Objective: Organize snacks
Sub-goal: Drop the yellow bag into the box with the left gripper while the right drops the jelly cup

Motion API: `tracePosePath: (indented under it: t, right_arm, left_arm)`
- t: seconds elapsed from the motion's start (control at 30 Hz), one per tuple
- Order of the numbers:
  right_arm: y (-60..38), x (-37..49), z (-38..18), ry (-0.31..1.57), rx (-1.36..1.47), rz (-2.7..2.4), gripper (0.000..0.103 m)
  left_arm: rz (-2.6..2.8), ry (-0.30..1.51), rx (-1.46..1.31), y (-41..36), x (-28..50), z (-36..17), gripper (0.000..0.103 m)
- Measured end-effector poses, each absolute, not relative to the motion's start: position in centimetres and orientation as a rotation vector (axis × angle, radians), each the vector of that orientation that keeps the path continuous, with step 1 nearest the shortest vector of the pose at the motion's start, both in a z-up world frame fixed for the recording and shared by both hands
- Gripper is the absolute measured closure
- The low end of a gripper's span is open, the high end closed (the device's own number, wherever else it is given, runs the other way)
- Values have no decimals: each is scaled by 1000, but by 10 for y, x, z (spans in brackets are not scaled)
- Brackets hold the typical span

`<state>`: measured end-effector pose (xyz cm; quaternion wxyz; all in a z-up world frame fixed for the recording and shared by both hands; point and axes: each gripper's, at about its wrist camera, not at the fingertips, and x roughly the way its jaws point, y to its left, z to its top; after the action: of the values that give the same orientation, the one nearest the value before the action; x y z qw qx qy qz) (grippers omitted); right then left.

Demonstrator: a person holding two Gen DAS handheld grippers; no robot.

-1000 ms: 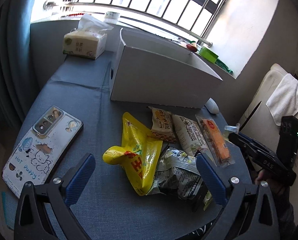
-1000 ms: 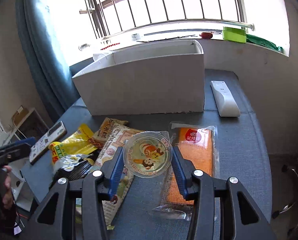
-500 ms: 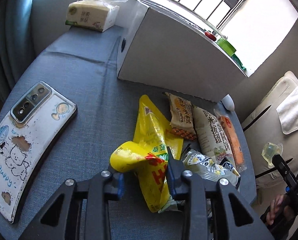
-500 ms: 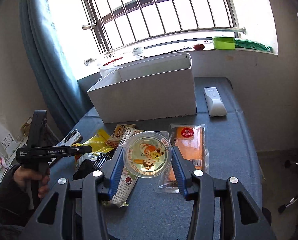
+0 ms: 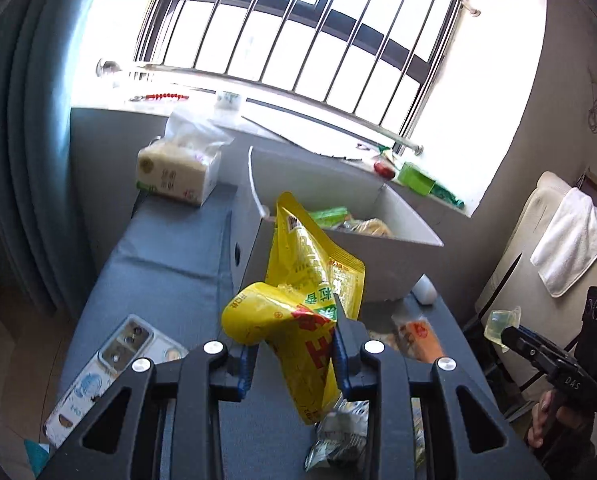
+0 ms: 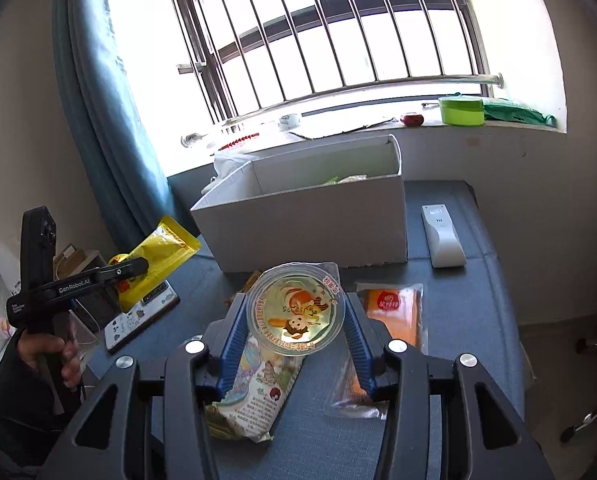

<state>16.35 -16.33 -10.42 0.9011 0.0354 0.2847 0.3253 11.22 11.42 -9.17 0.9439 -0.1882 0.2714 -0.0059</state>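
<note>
My left gripper (image 5: 294, 356) is shut on a yellow snack bag (image 5: 310, 280), which hangs lifted above the table in front of the white box (image 5: 378, 264). The same yellow snack bag (image 6: 158, 256) shows at the left of the right wrist view, clamped in the left gripper (image 6: 136, 270). My right gripper (image 6: 296, 332) is shut on a round jelly cup (image 6: 296, 312) with a cartoon lid, held above the table. The white box (image 6: 318, 228) stands behind it, with some snacks inside. An orange packet (image 6: 394, 316) and a pale cartoon packet (image 6: 258, 392) lie on the table below.
A phone (image 5: 110, 368) in a cartoon case lies at the left of the blue-grey table (image 5: 170, 276). A tissue pack (image 5: 178, 172) stands at the back left. A white remote (image 6: 442, 236) lies right of the box. More snack packets (image 5: 338, 436) sit beneath the left gripper.
The left gripper went from open above the yellow bag to shut on it, then lifted it off the table. The right gripper rose a little, still holding the jelly cup.
</note>
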Motion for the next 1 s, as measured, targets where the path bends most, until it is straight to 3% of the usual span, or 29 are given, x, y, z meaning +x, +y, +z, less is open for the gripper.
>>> tracePosePath:
  t: [0.27, 0.63, 0.67, 0.7, 0.73, 0.77, 0.8, 1.0]
  right_arm:
    - [-129, 241, -58, 537, 50, 674, 52]
    - [-105, 364, -54, 644, 62, 588, 52]
    - [-104, 369, -55, 647, 55, 585, 51]
    - [-103, 373, -55, 653, 56, 577, 51]
    - [-103, 376, -56, 658, 61, 568, 40]
    - [-103, 379, -57, 670, 67, 557, 12]
    - [-104, 382, -58, 685, 75, 544, 0]
    - [-110, 366, -55, 649, 74, 528, 0]
  left_arm:
    - [-35, 488, -353, 114, 196, -37, 69]
    - [-2, 611, -278, 109, 297, -49, 68]
    - [-2, 620, -276, 110, 302, -51, 64]
    - [-3, 637, -277, 111, 305, -53, 48]
    - [7, 658, -284, 113, 306, -56, 32]
    - [25, 667, -297, 114, 305, -57, 1]
    - [32, 653, -307, 117, 300, -58, 0]
    - [5, 630, -290, 120, 278, -49, 0]
